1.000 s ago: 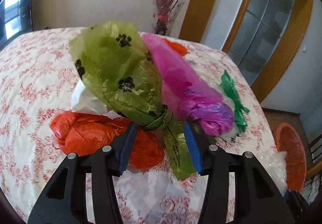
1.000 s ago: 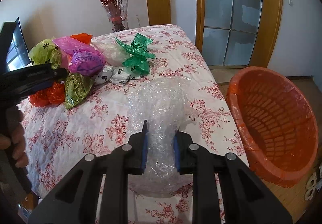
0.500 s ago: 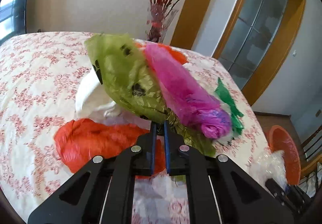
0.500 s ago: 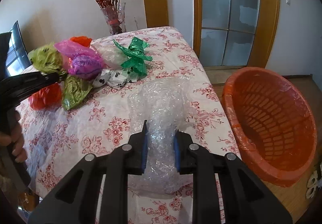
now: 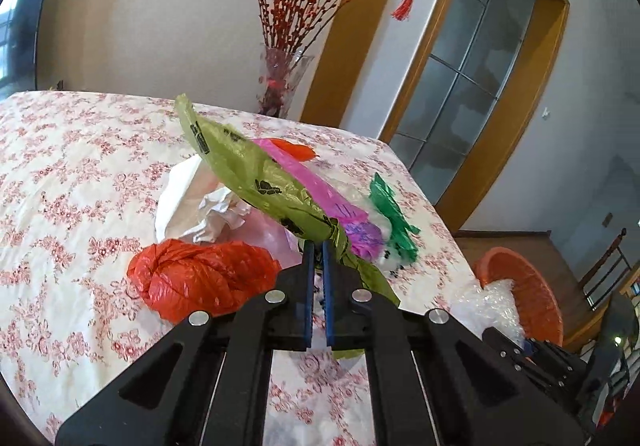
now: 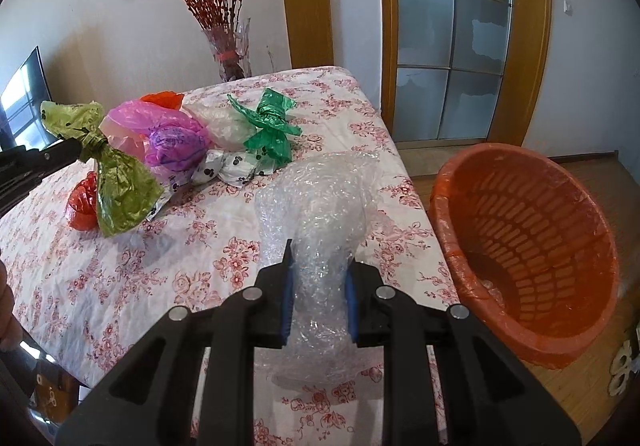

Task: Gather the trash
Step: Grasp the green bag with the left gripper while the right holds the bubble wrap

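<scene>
Left gripper (image 5: 316, 246) has clamped and lifted the green bag (image 5: 256, 173).

The right gripper (image 6: 318, 278) pinches a crumpled wad of bubble wrap (image 6: 320, 217) between its blue pads. To its right an orange slatted basket (image 6: 524, 246) tilts open. Far to its left, the left gripper (image 6: 76, 151) clamps the knot of a green paw-print bag (image 6: 120, 189), beside pink (image 6: 176, 137), emerald (image 6: 270, 125) and red bags (image 6: 82, 205) on the floral tablecloth (image 6: 140, 266).

1. A table (image 6: 132, 266) under a red-flowered cloth carries the things.
2. On it lie a red bag (image 5: 200, 278), crumpled white paper (image 5: 208, 217), a purple bag (image 6: 176, 145), a green bag (image 6: 270, 125) and bubble wrap (image 6: 320, 205).
</scene>
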A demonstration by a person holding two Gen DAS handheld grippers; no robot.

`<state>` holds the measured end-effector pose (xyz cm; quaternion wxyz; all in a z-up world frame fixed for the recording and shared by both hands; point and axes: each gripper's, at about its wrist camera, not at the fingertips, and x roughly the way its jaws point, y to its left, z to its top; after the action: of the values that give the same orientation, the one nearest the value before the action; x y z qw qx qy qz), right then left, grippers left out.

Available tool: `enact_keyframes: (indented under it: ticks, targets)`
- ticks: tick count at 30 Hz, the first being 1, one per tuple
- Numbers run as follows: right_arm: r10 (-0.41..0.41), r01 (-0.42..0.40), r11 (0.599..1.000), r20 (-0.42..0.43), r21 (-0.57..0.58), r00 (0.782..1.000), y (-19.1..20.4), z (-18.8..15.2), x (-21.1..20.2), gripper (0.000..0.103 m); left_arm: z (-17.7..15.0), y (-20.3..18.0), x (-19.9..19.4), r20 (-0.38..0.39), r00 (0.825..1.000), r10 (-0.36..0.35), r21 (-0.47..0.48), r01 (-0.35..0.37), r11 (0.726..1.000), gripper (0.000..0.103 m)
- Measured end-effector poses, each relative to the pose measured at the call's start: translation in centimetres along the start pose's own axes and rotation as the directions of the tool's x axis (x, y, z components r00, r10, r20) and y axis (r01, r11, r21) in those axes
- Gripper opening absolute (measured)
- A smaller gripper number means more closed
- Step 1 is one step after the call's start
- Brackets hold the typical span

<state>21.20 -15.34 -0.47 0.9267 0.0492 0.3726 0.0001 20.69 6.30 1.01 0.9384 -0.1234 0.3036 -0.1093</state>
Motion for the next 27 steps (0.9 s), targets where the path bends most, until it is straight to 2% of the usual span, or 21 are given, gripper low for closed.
enact_keyframes:
  ticks: [9, 14, 20, 27]
  targets:
    - [-0.019, 0.018, 1.0, 0.03, 0.016, 0.999, -0.9, 0.4, -1.4, 0.022, -0.6, -2.4, -1.0, 0.0, 0.998, -0.068, 0.05, 0.068, 0.996, 0.003]
    - [-0.061, 0.057, 0.997, 0.067, 0.055, 0.996, -2.7, 1.0, -2.9, 0.022, -0.9, -4.7, -1.1, -0.004, 0.993, -0.119, 0.098, 0.119, 0.988, 0.003]
    - [-0.129, 0.115, 0.986, 0.126, 0.119, 0.984, -5.7, 1.8, -5.3, 0.022, -1.5, -8.4, -0.4, -0.03, 0.979, -0.2, 0.148, 0.202, 0.968, 0.003]
    - [-0.218, 0.18, 0.959, 0.16, 0.221, 0.963, -9.9, 2.1, -6.9, 0.022, -1.6, -13.5, 1.7, -0.064, 0.953, -0.296, 0.196, 0.303, 0.933, 0.003]
